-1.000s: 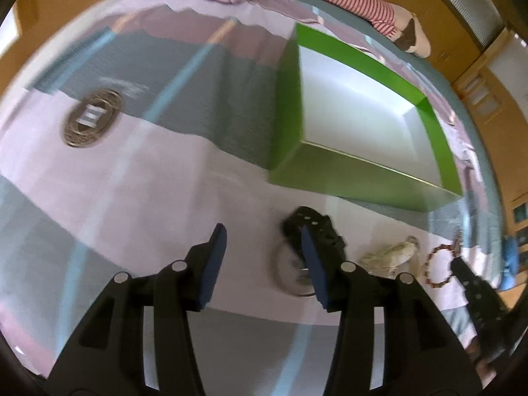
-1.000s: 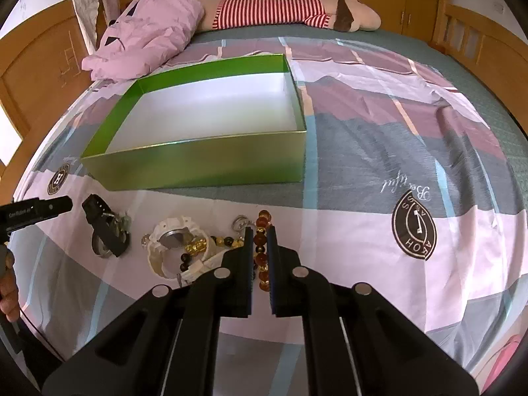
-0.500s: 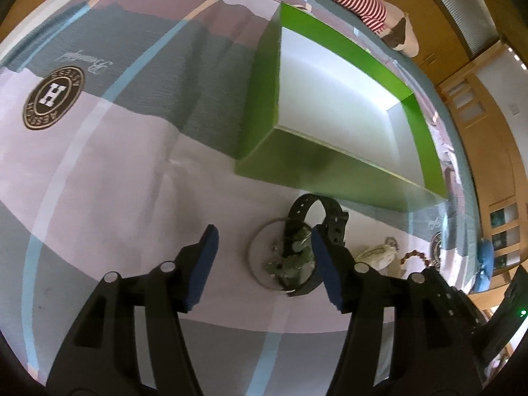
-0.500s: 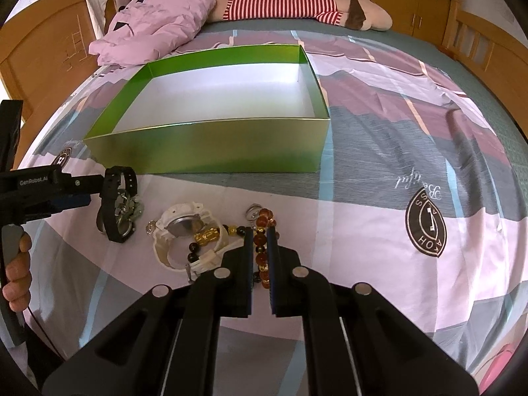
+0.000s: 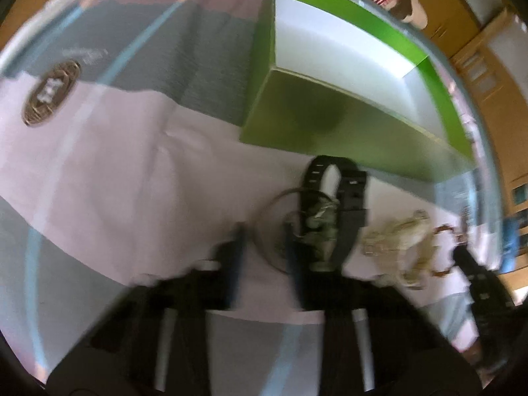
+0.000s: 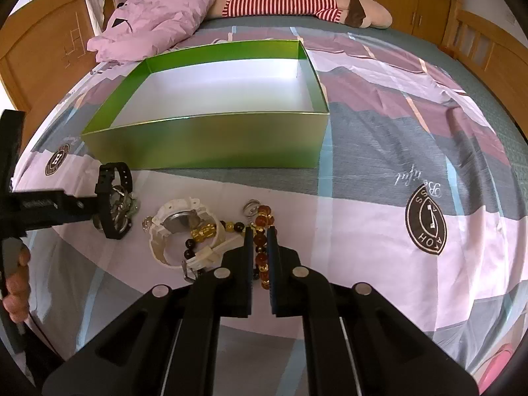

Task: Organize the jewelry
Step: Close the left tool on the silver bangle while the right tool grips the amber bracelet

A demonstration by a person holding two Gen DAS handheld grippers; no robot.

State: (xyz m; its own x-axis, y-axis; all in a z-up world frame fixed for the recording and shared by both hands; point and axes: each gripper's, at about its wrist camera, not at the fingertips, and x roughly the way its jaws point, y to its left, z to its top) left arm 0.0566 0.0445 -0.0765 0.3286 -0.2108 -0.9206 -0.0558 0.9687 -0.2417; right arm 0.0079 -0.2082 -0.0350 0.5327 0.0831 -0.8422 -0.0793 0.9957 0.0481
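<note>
An empty green box (image 6: 211,138) with a white inside stands on the bed; it also shows in the left wrist view (image 5: 330,125). A black watch (image 5: 346,198) lies on a thin bangle with a greenish charm. My left gripper (image 5: 264,244) is open, its fingers astride the bangle's near edge, blurred; from the right wrist view it (image 6: 95,208) reaches the black watch (image 6: 112,198). My right gripper (image 6: 257,231) is shut on an amber bead bracelet (image 6: 260,241) that lies on the sheet. A white watch (image 6: 184,227) lies between them.
A gold and dark bead bracelet (image 6: 211,229) and a small ring (image 6: 250,206) lie by the white watch. A pink quilt (image 6: 155,10) and a striped plush toy (image 6: 297,3) lie behind the box. Wooden bed rails stand at both sides.
My left gripper has moved forward onto the black watch and bangle, and its fingers have narrowed. My right gripper has stayed shut on the amber bracelet, nearly still.
</note>
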